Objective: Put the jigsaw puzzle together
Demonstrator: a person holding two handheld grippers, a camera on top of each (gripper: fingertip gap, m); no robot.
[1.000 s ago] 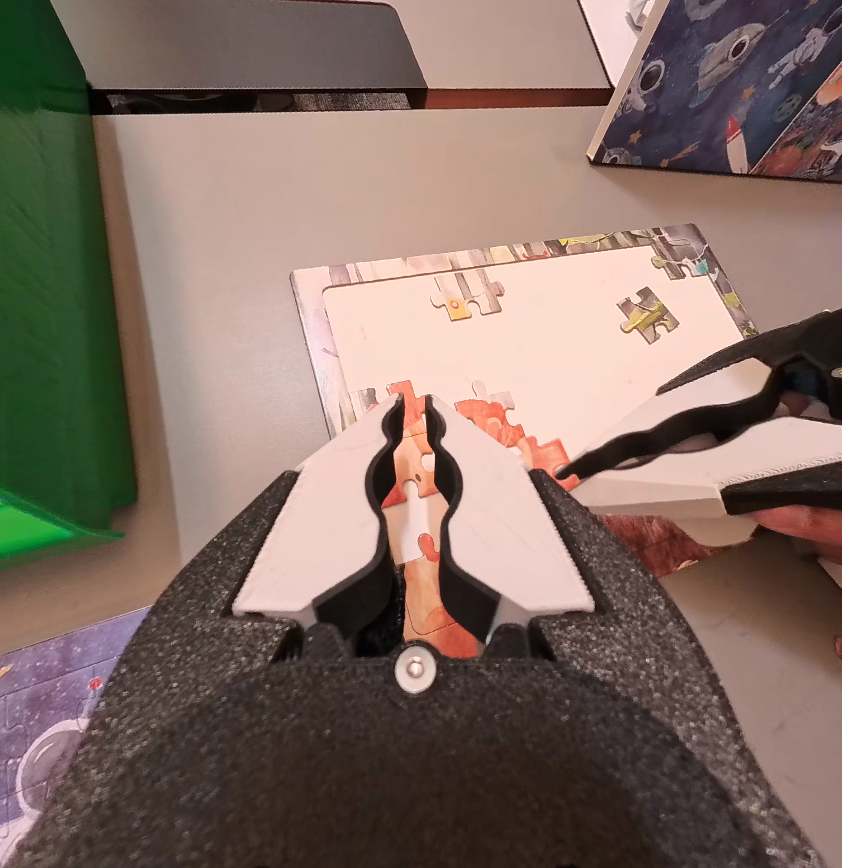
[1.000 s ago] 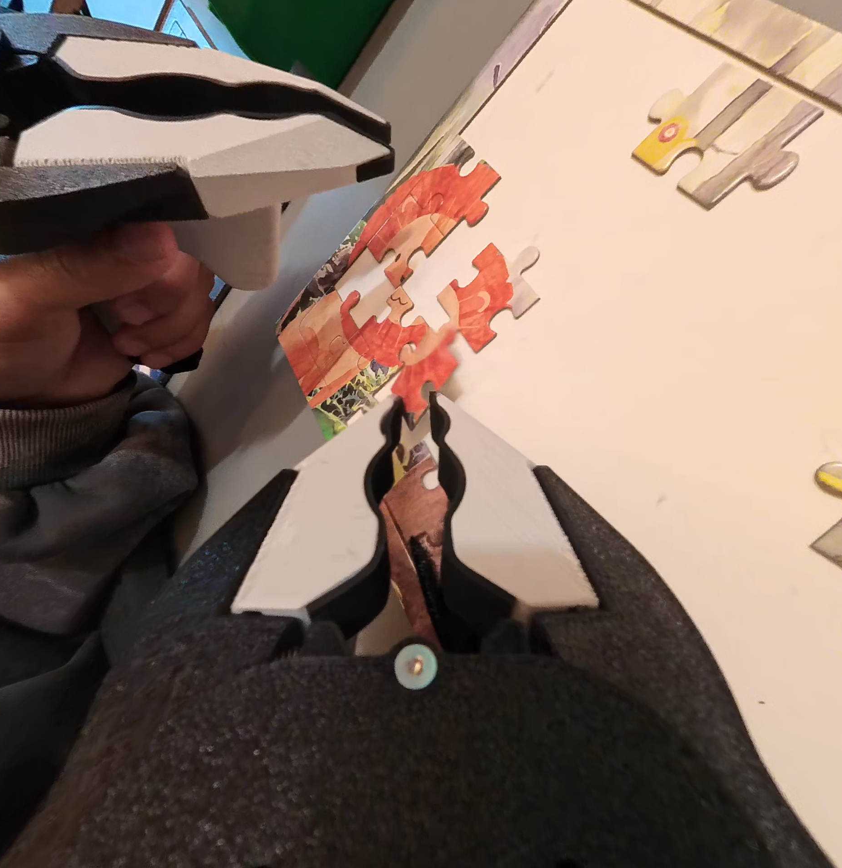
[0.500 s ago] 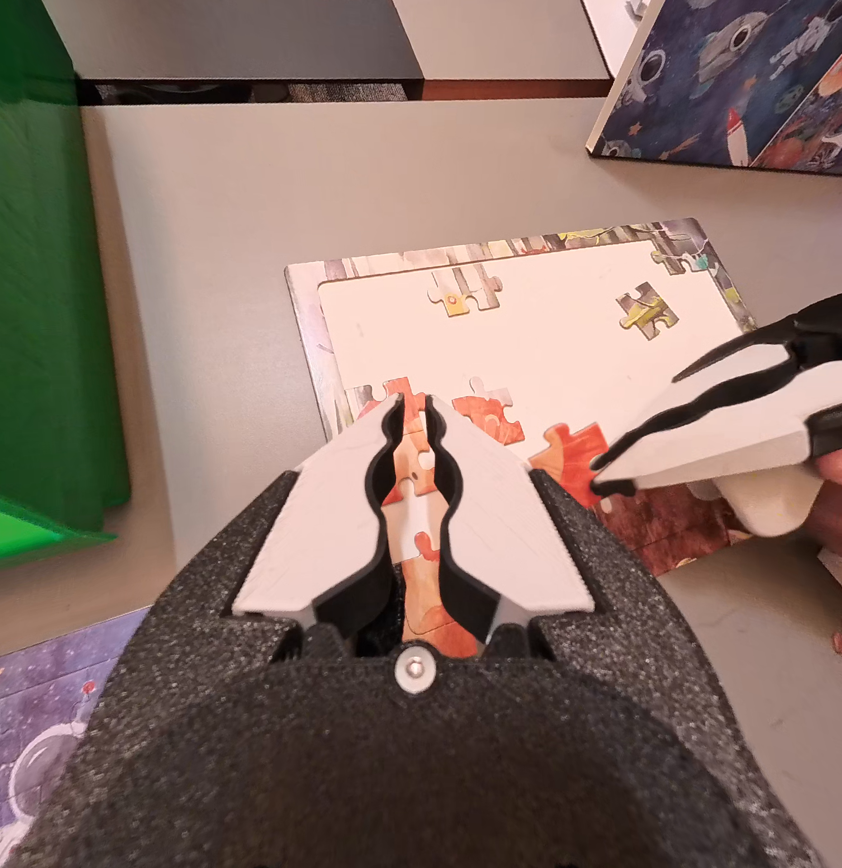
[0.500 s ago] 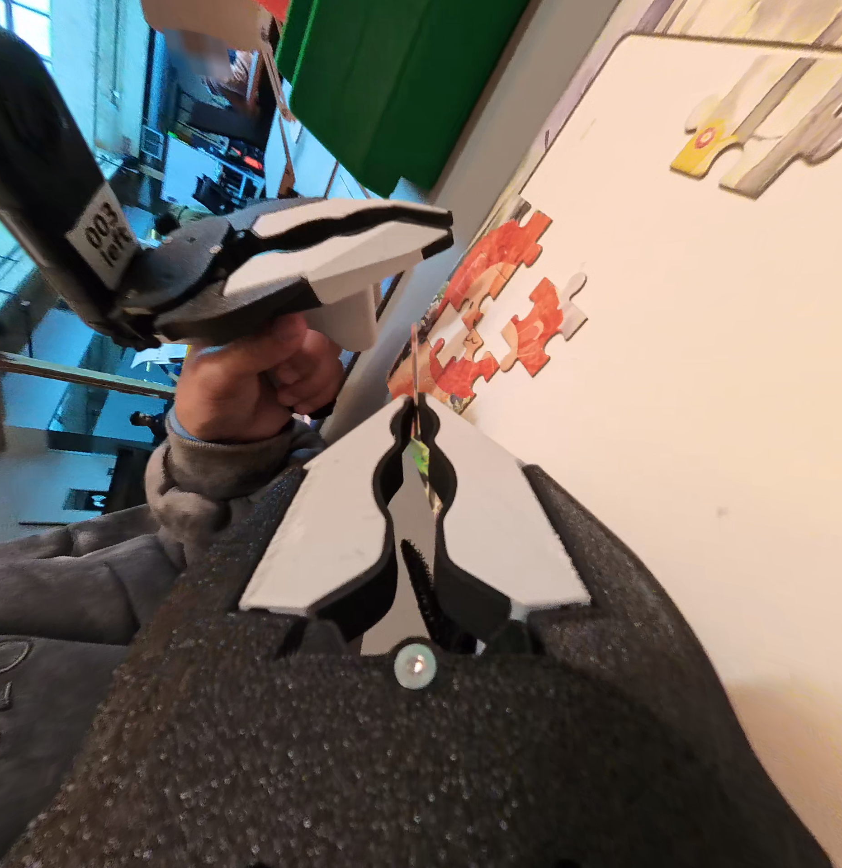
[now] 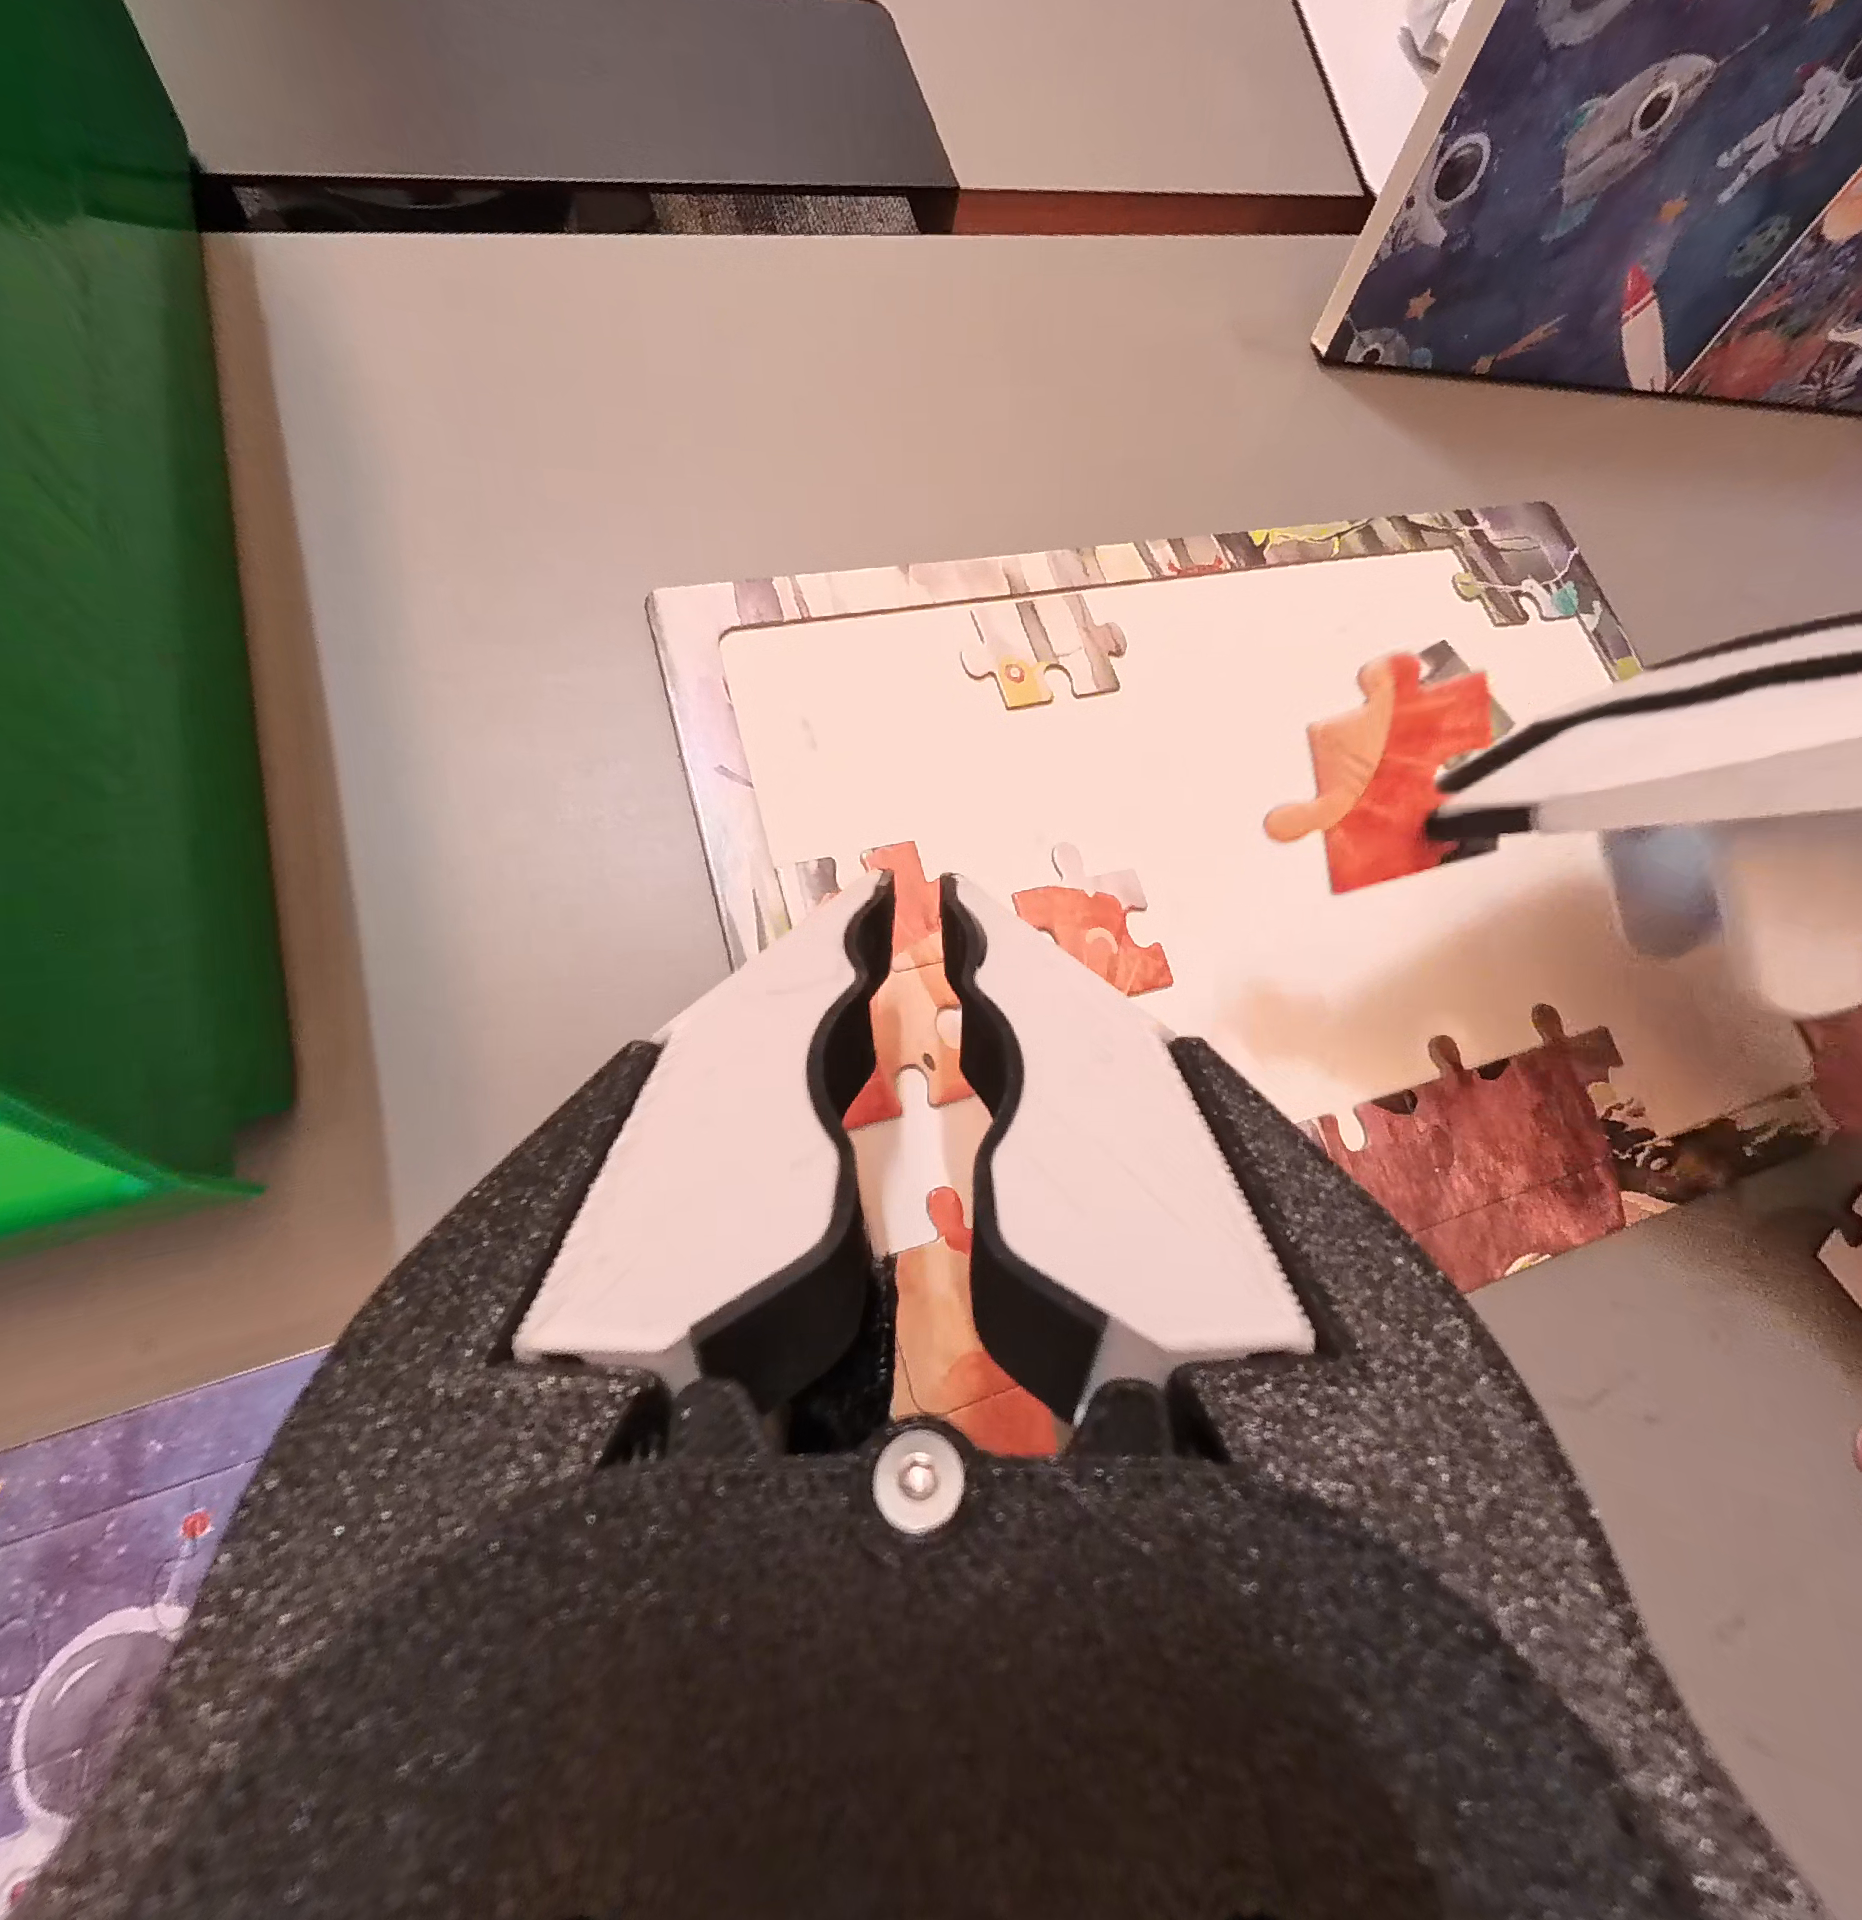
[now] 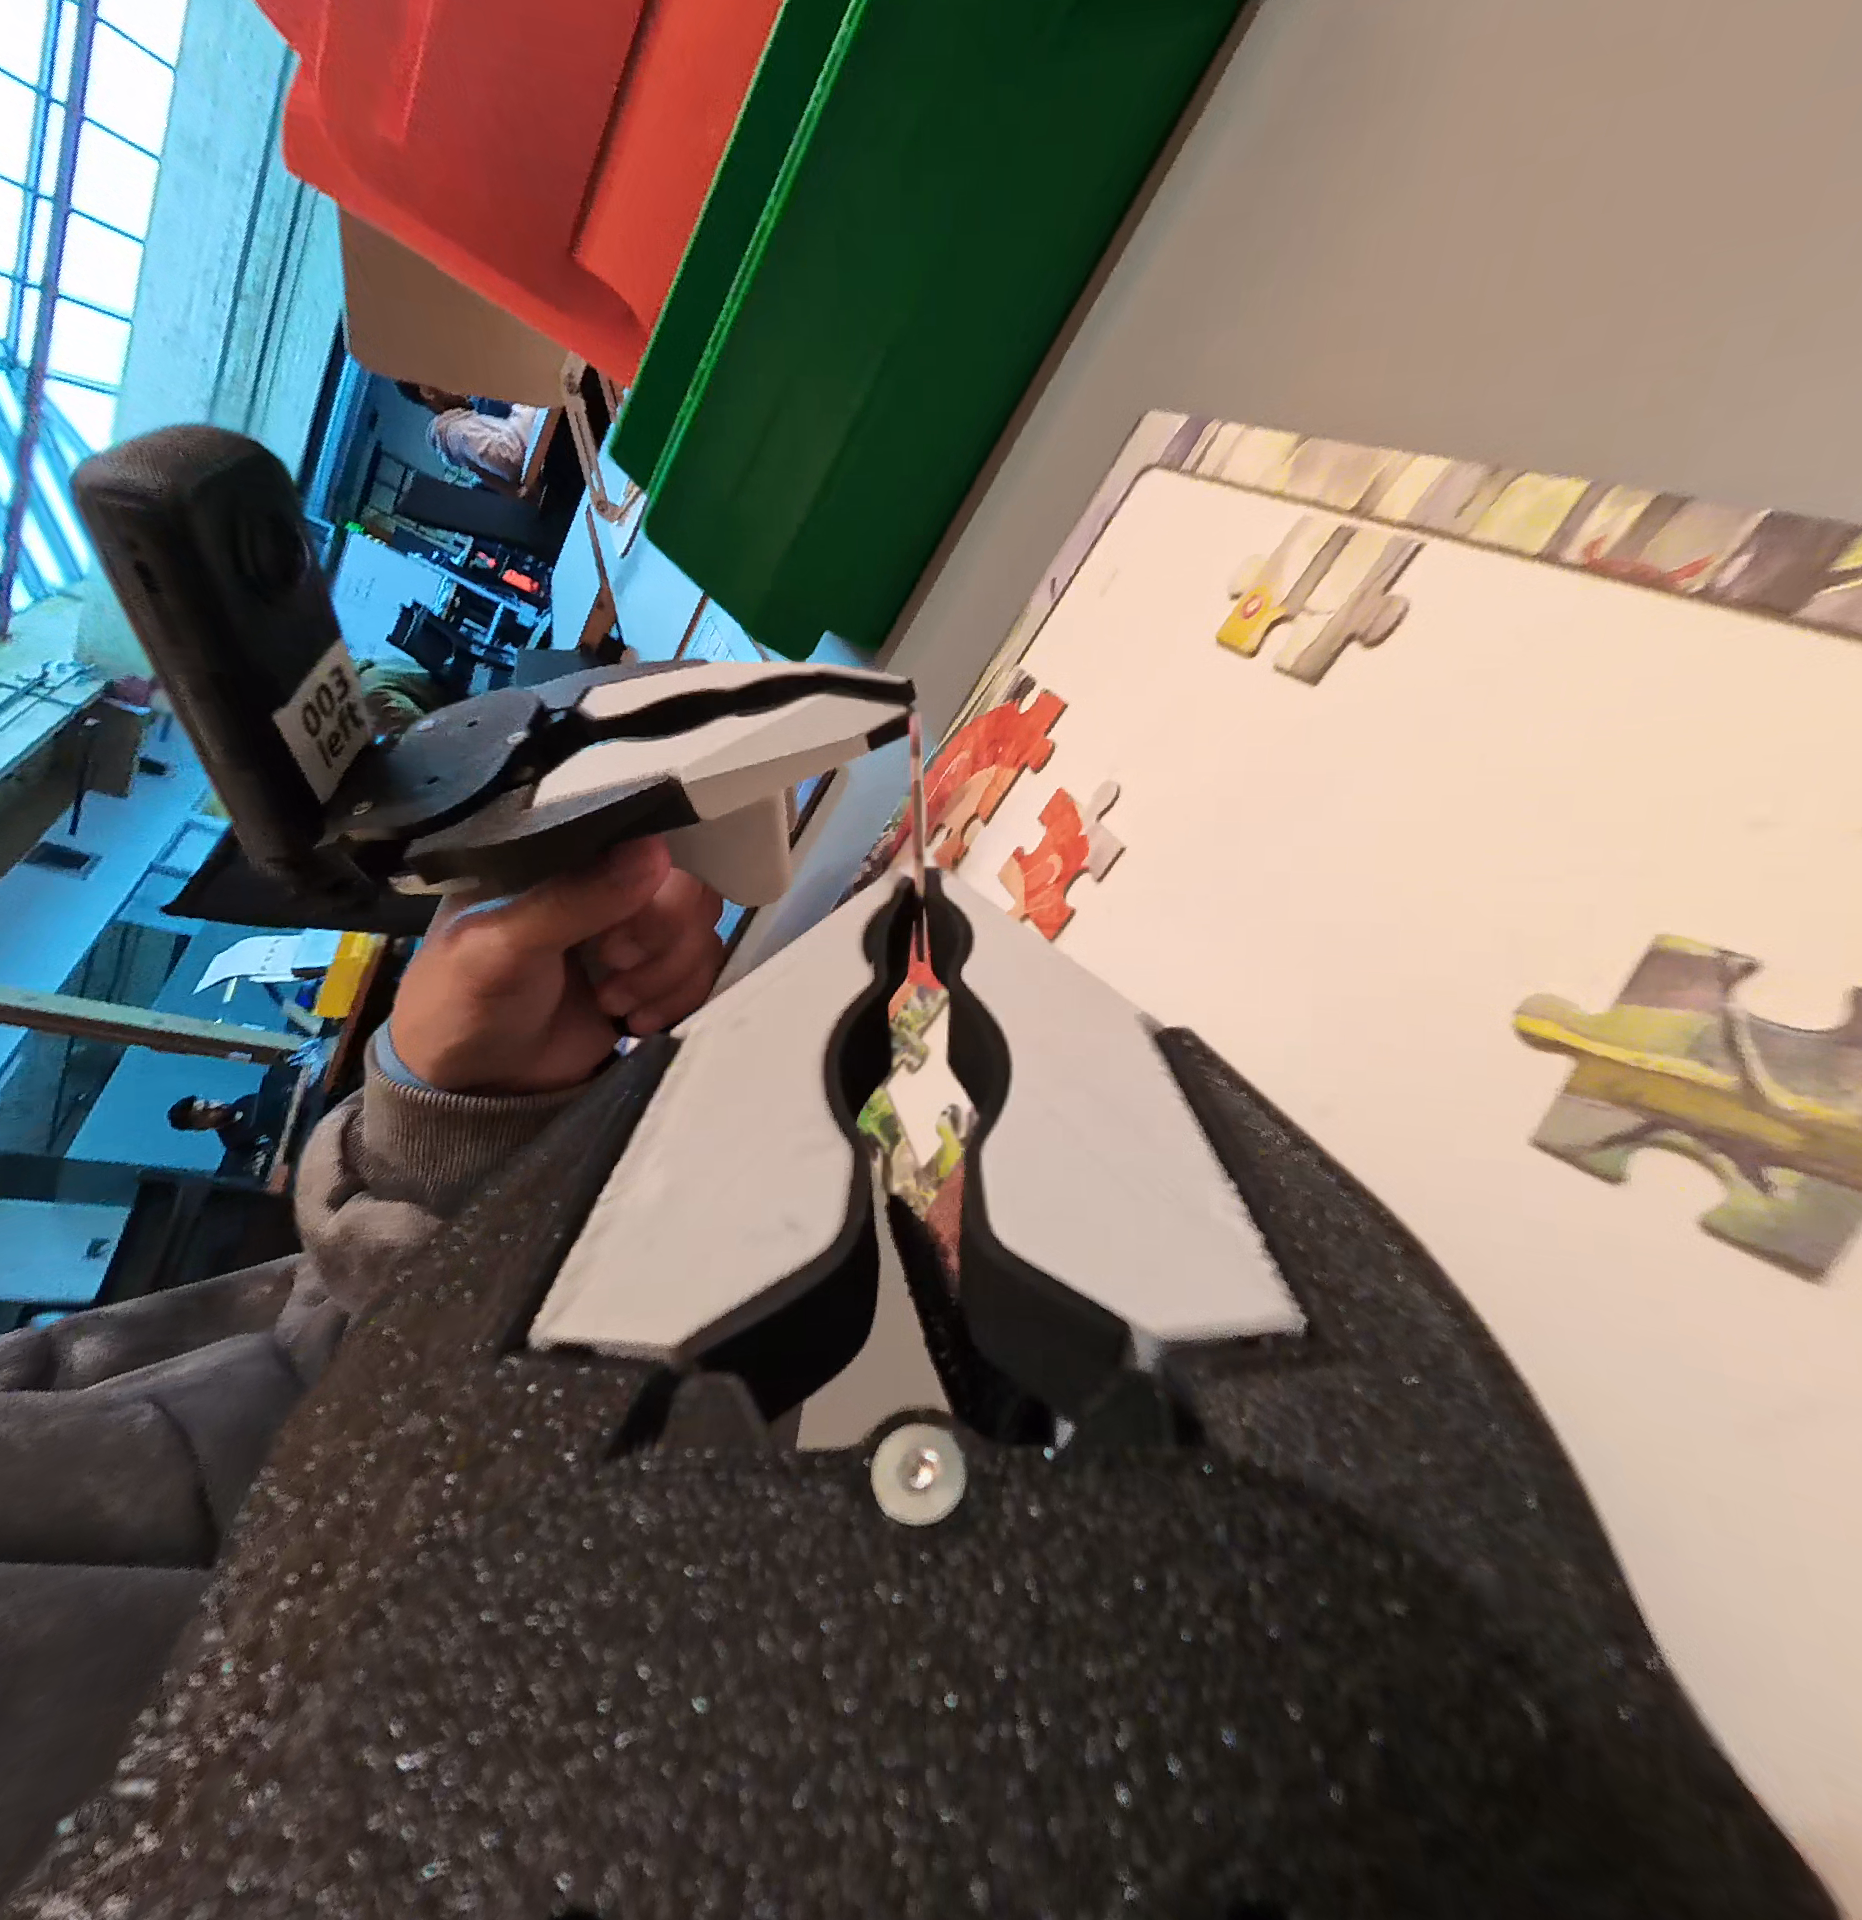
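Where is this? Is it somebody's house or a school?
Probably a workshop or lab, not a house. Behind the grey tabletop with its jigsaw puzzle tray, the right wrist view shows big gridded windows, long workbenches with equipment, and large red and green plastic bins.

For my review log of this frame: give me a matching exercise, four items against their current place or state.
Items:
1. orange piece
2. right gripper
3. left gripper
4. yellow-marked piece

States:
A. lying near the tray's far edge
B. hanging above the tray, pinched
C. shut, empty
D. shut on a piece

Pairs: 1-B, 2-D, 3-C, 4-A
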